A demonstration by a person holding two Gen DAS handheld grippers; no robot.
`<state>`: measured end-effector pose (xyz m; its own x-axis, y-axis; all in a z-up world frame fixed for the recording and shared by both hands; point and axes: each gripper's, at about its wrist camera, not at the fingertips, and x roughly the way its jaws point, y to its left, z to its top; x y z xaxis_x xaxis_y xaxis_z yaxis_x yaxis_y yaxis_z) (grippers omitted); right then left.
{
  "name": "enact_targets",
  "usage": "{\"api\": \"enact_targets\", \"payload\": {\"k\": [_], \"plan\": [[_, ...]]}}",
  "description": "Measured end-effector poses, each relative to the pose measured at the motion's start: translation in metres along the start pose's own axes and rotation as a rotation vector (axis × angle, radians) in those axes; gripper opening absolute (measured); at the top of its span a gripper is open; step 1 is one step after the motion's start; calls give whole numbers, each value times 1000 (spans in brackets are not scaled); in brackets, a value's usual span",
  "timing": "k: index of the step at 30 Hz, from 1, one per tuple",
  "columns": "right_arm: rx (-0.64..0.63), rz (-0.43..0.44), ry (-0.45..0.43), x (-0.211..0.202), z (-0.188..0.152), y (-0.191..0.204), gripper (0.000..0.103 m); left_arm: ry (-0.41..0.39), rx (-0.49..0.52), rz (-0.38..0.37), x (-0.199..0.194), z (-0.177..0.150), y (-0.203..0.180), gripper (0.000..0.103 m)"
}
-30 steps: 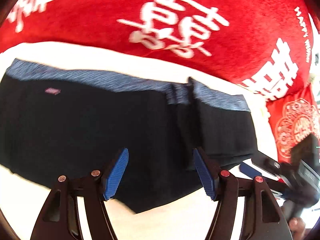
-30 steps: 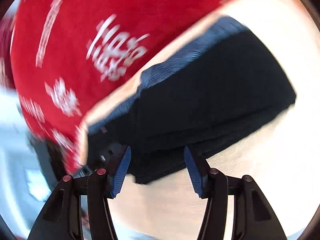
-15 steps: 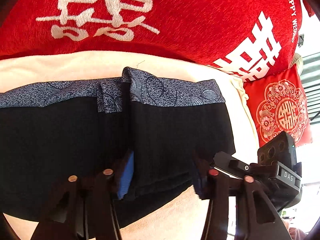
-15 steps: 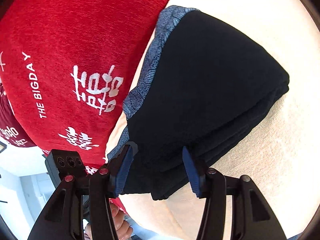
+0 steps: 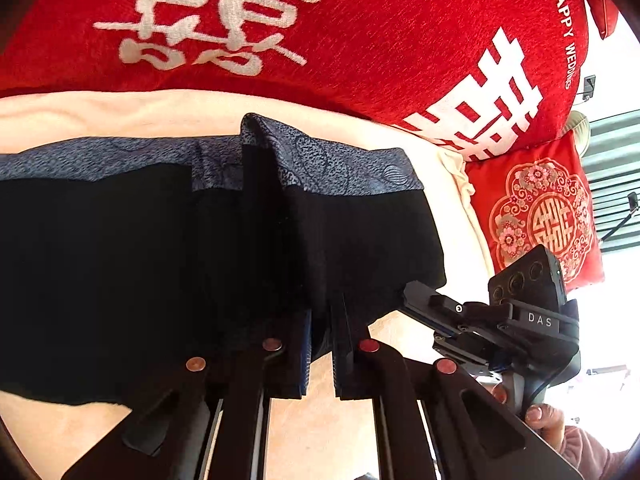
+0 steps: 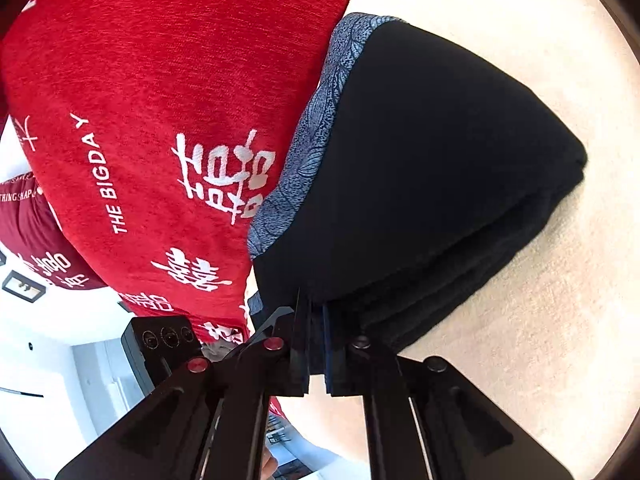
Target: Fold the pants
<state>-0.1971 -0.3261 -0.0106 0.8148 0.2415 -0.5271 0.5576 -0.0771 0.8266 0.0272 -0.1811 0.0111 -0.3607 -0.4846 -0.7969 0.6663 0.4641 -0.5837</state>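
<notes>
Black pants [image 5: 160,264] with a blue-grey patterned waistband [image 5: 328,168] lie partly folded on a cream surface [image 5: 120,116]. My left gripper [image 5: 320,320] is shut on the near edge of the pants beside a raised fold. My right gripper [image 6: 316,320] is shut on the near corner of the folded pants [image 6: 420,184], where several layers are stacked. The right gripper also shows in the left wrist view [image 5: 424,300] at the right corner of the pants.
A large red cushion with white characters [image 5: 320,32] stands behind the pants and shows in the right wrist view [image 6: 160,120]. A smaller red embroidered cushion [image 5: 544,216] is at the right. Cream surface [image 6: 520,320] extends right of the pants.
Both grippers moved in to the near edge of the pants and closed on the fabric; half a second ago both were open.
</notes>
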Motion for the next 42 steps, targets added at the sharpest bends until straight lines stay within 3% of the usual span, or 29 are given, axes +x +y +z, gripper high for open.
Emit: {"api": "enact_targets", "payload": {"k": [6,9,12,13,16,17,20,26,29,30,32,40,42], "plan": [[-11,-118,63,27,-4,-23,5,23,-60,66,26,-9,33,9],[14,-104,66,28,-4,-32,4,2,-17,103,23,-14,22,9],[-35,-150,86,27,-5,-23,5,-7,7,143,18,-19,13,10],[-52,-163,101,26,-5,-19,5,-11,12,156,17,-20,11,14],[-107,-208,162,28,-8,-10,6,-30,11,190,7,-25,7,47],[-140,-230,176,28,-11,-4,6,-40,10,199,4,-26,6,51],[-231,-281,166,14,-14,7,8,-44,2,247,-2,-31,7,51],[-397,-381,32,-16,7,45,33,-33,-38,346,-8,-44,7,51],[-476,-440,31,-2,20,60,43,-33,-78,388,-8,-49,5,51],[-503,-481,51,7,24,60,48,-35,-91,400,-8,-50,4,51],[-504,-551,119,25,25,51,48,-38,-119,442,-9,-54,0,51],[-591,-520,216,19,7,54,49,-38,-206,490,-5,-73,-14,51],[-616,-516,263,18,0,50,58,-46,-216,506,-5,-77,-19,51]]}}
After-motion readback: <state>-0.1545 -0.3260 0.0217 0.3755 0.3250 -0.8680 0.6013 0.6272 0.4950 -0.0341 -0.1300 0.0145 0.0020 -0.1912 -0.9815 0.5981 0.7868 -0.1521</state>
